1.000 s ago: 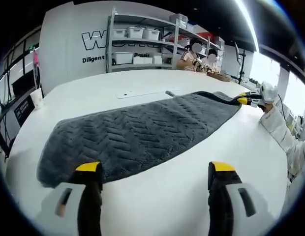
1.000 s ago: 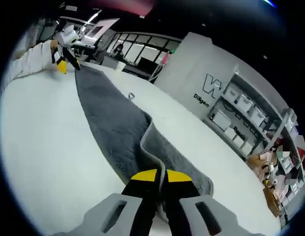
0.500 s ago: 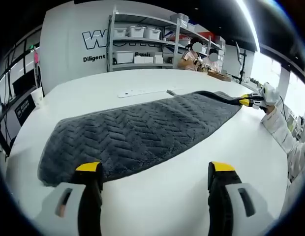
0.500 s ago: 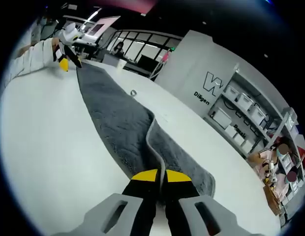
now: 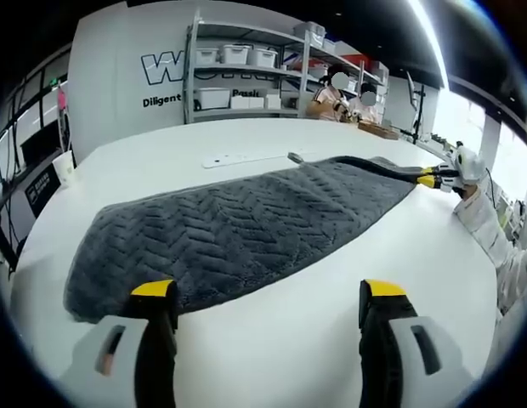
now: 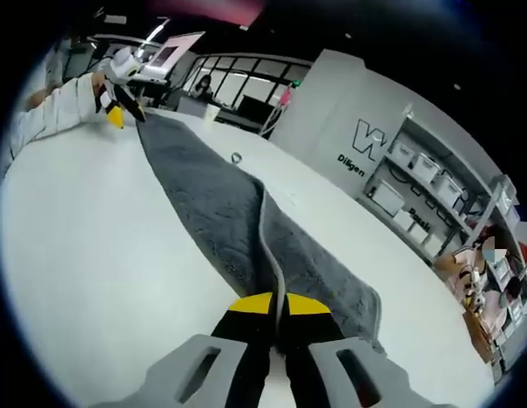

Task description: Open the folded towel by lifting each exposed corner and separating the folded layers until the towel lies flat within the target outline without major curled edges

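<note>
A grey towel (image 5: 238, 234) with a herringbone pile lies stretched long across a white table (image 5: 331, 323), still folded along its length, its far-end upper layer raised in a ridge that runs toward the right gripper (image 6: 277, 304). That gripper's yellow-tipped jaws are pressed together on the lifted edge of the top layer, holding it just off the lower layer. The left gripper (image 5: 268, 297) hangs over bare table just beside the towel's near long edge, jaws spread wide and holding nothing. The step in hand looks to be peeling the top layer back; the next move likely calls for the left gripper to take the near corner so both ends swing over together, away from the shelves (image 5: 246, 68)
</note>
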`<action>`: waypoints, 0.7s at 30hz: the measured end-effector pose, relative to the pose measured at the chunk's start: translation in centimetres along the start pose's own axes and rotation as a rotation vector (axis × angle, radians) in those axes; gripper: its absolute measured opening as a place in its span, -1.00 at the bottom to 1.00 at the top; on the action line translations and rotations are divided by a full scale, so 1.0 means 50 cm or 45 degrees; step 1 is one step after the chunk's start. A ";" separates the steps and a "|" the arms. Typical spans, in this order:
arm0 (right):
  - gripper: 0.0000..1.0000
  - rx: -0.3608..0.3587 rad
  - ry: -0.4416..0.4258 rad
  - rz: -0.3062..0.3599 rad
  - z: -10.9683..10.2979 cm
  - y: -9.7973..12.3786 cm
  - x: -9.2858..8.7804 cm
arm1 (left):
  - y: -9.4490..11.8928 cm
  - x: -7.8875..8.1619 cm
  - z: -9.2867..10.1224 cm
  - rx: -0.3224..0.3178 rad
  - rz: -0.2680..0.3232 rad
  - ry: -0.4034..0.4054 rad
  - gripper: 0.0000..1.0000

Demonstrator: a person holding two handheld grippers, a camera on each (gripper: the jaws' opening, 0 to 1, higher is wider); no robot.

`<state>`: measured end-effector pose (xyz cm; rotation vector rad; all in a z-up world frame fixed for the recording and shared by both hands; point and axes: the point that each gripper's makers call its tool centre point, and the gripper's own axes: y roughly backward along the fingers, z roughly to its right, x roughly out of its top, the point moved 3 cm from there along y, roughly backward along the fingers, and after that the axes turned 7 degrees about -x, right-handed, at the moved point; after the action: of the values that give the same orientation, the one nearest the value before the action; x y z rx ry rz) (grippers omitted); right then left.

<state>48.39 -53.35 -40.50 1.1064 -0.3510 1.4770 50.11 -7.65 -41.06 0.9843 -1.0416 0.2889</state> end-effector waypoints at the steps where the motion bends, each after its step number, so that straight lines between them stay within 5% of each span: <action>1: -1.00 0.006 0.003 -0.005 -0.002 -0.001 -0.002 | 0.000 -0.001 0.000 0.000 -0.002 -0.001 0.74; 21: -1.00 0.148 -0.119 -0.052 -0.029 0.017 -0.023 | 0.000 -0.006 0.000 0.001 -0.014 0.005 0.72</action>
<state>46.85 -53.16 -41.81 1.2713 -0.3092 1.4270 49.97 -7.58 -41.29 0.9895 -1.0328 0.2822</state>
